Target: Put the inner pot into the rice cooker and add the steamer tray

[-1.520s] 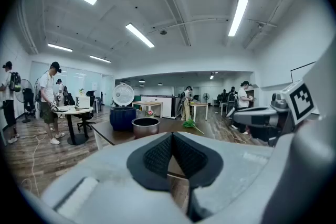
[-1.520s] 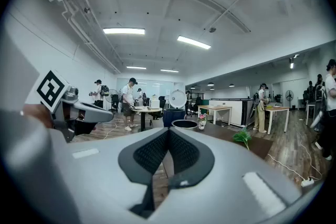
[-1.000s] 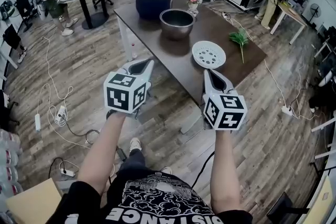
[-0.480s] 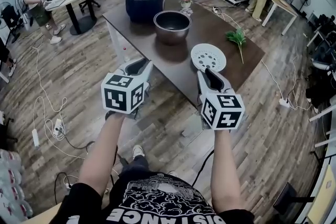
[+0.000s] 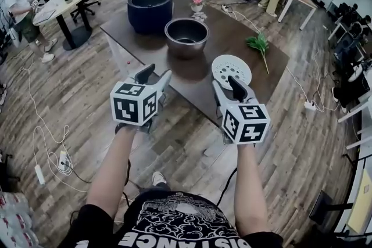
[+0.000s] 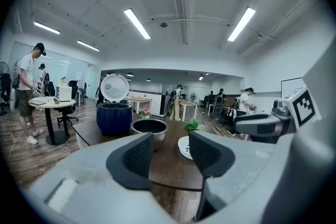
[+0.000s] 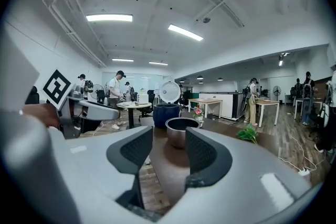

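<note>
inner pot step: our left hand-held gripper and right hand-held gripper have just been opening, both empty; next we must reach its rim.

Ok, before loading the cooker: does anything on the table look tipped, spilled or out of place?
Nothing stands out. The inner pot stands upright beside the open rice cooker, the steamer tray lies flat near the edge of the table, and nothing is spilled.

Both arms fwd; L gripper & R gripper abreast, fingers just opening, empty.
</note>
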Motion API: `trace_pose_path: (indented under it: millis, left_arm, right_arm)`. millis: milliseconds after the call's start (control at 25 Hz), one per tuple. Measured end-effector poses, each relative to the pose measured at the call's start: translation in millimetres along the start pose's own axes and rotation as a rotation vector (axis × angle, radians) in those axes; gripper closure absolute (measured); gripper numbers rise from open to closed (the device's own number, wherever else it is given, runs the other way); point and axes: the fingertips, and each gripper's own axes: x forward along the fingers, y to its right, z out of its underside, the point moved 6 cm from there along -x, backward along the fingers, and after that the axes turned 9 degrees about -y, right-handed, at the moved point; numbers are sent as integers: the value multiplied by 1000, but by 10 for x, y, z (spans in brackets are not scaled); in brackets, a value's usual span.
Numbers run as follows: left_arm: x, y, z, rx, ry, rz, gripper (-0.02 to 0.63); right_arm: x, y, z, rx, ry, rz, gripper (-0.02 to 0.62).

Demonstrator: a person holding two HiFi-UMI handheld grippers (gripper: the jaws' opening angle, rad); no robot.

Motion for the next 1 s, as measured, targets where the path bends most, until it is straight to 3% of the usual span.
trace_pose_path:
  millis: [200,680,1000]
  left_arm:
    - [125,-291,-62,21,-25,45,331]
    - [223,-892,-124,52,-26,99,225]
    - [264,-1120,-176,44,-22,108,189]
  right_arm:
    - [223,-109,-85,27,-7,32,358]
    - [673,-425,-175,67,-24,59,215]
    - [844,-516,-260,78,-14,74,190]
